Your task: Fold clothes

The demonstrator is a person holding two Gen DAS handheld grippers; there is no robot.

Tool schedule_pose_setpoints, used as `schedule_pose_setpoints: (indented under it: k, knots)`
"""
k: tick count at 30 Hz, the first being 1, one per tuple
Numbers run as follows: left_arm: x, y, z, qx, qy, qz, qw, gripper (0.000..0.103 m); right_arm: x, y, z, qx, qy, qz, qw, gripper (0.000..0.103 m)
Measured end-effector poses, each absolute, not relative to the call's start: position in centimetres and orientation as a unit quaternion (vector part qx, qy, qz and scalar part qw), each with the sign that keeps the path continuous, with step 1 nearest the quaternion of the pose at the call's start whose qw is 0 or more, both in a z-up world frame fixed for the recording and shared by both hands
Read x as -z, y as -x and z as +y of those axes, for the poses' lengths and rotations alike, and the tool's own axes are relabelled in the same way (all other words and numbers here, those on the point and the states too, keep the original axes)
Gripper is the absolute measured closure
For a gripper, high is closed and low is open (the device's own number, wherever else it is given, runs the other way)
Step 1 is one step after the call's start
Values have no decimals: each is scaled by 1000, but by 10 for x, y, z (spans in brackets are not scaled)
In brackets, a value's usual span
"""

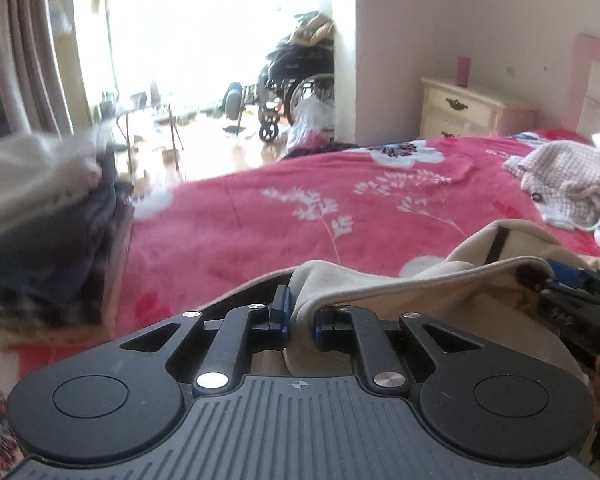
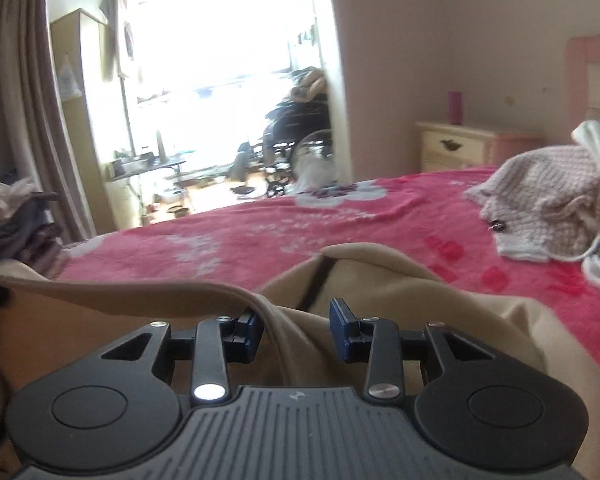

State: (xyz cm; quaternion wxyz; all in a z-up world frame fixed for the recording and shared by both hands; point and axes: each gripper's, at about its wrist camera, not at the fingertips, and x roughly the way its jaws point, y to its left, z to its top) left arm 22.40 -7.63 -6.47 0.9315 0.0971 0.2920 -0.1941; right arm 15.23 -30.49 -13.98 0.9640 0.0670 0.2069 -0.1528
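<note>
Item: beige garment [image 1: 440,280], on the near edge of the red floral bedspread [image 1: 280,232]. Its held hem runs left to right between my two grippers; the rest bunches toward the far side, a dark strap [image 2: 316,284] running near to far.

My left gripper [image 1: 300,320]: fingers pressed on a fold of the hem.

My right gripper [image 2: 296,326]: fingers spread, hem draped against the left one, not pinched.

Also: checked knit garment [image 2: 548,208] far right; stack of dark folded clothes [image 1: 52,248] left; nightstand [image 1: 468,112] beyond.
</note>
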Motion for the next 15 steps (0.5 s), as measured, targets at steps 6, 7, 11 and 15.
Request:
schedule_pose_setpoints:
  k: [6, 7, 11, 15]
  knots:
    - [60, -209, -75, 187, -100, 297, 931, 92, 144, -146, -286, 200, 76, 191, 958, 77]
    - [58, -205, -74, 186, -100, 294, 932, 92, 145, -145, -283, 207, 100, 188, 955, 78]
    - [39, -178, -66, 187, -103, 275, 938, 92, 146, -137, -271, 234, 187, 173, 938, 79]
    - [8, -142, -50, 188, -97, 237, 948, 92, 119, -110, -260, 247, 209, 139, 936, 88]
